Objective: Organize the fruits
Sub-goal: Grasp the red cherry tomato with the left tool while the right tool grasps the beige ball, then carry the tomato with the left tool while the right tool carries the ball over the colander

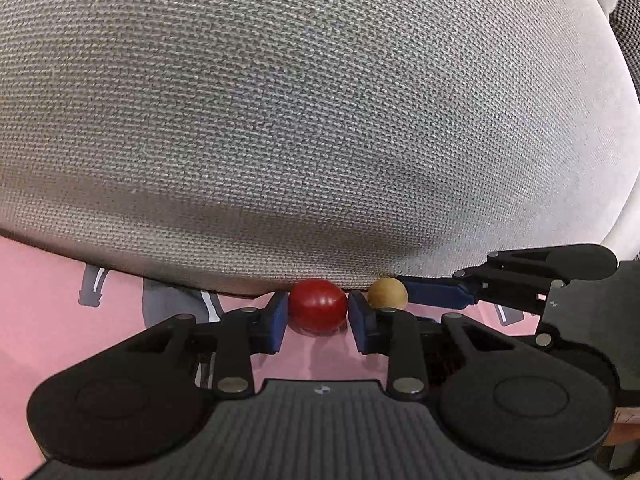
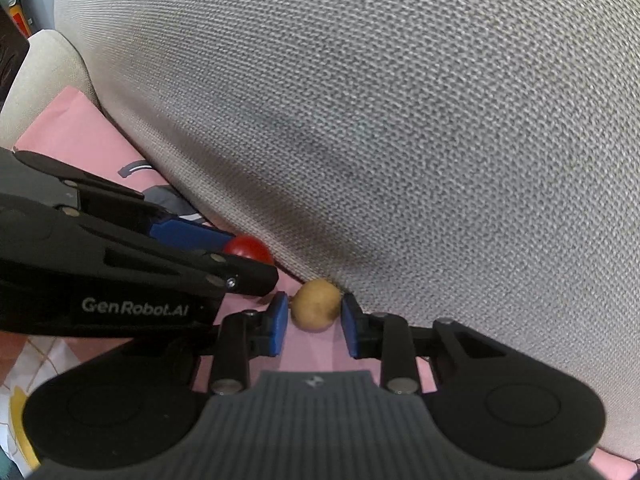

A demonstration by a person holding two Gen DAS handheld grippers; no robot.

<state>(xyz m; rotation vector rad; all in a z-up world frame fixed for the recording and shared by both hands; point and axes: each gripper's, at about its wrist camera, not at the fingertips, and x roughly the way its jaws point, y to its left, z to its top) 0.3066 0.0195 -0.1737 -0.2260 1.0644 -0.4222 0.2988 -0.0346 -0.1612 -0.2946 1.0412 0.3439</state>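
Red fruit (image 1: 318, 304), tan fruit (image 2: 316, 307): small, round, smooth, likely light and apt to roll; grip across widest middle. Both on pink sheet (image 1: 36, 280) against grey cushion (image 1: 300, 120). Left tool (image 1: 318, 316) brackets red, right tool (image 2: 314, 320) brackets tan; contact unclear.

Both fisheye views are evenly, softly lit, with no harsh glare. The grey woven fabric cushion (image 1: 320, 100) bulges under strong barrel distortion, its weave crisp at centre and smeared toward the edges. A broad soft shadow darkens its lower part. The glossy red round fruit (image 1: 318, 303) carries small highlights; the matte tan round fruit (image 2: 316, 306) looks slightly soft.
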